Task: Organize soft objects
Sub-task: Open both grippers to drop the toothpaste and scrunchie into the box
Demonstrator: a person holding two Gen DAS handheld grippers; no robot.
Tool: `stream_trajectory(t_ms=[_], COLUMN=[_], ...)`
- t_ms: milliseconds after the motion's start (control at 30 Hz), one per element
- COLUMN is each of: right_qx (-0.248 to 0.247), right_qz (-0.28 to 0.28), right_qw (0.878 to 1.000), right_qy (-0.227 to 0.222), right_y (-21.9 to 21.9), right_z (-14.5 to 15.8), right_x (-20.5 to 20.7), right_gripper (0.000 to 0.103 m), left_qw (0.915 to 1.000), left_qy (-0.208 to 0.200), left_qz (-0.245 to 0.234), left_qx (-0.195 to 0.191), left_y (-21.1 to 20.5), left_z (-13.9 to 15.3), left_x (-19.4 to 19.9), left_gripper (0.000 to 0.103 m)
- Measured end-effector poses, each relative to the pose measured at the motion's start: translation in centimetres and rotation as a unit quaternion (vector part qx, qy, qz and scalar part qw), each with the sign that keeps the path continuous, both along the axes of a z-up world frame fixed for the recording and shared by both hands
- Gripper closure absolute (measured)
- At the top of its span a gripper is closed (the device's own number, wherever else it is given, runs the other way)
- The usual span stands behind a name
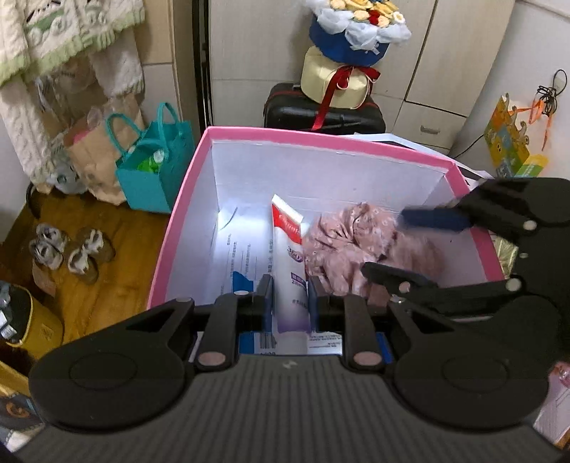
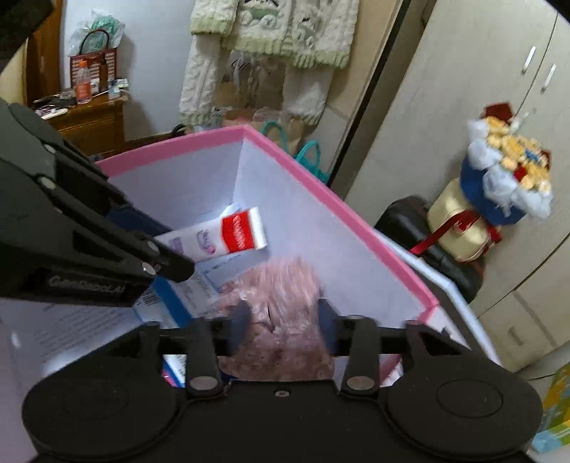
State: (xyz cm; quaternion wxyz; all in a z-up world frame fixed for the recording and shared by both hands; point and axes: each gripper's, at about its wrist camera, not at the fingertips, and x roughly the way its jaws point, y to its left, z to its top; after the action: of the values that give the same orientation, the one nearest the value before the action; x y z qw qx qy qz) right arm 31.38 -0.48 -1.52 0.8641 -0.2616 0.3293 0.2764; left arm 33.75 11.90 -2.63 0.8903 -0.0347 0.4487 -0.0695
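Observation:
A pink-rimmed box (image 1: pixel 185 210) with white inner walls fills both views. My left gripper (image 1: pixel 290 302) is shut on a white tube with a red end (image 1: pixel 286 256), held over the box floor. The tube also shows in the right wrist view (image 2: pixel 228 233). A pink crumpled cloth (image 1: pixel 349 245) lies in the box to the right of the tube. My right gripper (image 2: pixel 283 320) sits around the cloth (image 2: pixel 281 285) with its jaws apart; in the left wrist view its fingers (image 1: pixel 433 219) straddle the cloth. The cloth looks blurred.
Printed papers (image 1: pixel 238 249) lie on the box floor. A teal bag (image 1: pixel 153 171) and slippers (image 1: pixel 67 249) are on the wooden floor to the left. A black suitcase (image 1: pixel 324 114) with a bouquet (image 1: pixel 356 32) stands behind the box. Cupboards (image 2: pixel 498 89) line the wall.

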Motion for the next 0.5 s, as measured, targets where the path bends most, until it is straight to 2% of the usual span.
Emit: stream_trajectory(t_ms=[100, 267, 500], right_qx=[0.037, 0.114, 0.169], right_qz=[-0.003, -0.01, -0.053], right_qw=[0.999, 0.993, 0.983], right_qy=[-0.014, -0.005, 0.05], right_y=[-1.4, -4.9, -10.3], right_z=[1.4, 4.2, 6.3], right_x=[-1.6, -5.5, -10.2], right_gripper=[0.04, 0.04, 0.037], left_qw=[0.9998, 0.9981, 0.9951], left_qy=[-0.016, -0.045, -0.075], left_qz=[-0.01, -0.041, -0.065], left_qx=[-0.011, -0.008, -0.002], left_y=[0.3, 0.7, 1.1], left_z=[0.9, 3.3, 6.6], left_x=[-1.0, -4.1, -9.7], left_gripper=[0.079, 0.074, 0.067])
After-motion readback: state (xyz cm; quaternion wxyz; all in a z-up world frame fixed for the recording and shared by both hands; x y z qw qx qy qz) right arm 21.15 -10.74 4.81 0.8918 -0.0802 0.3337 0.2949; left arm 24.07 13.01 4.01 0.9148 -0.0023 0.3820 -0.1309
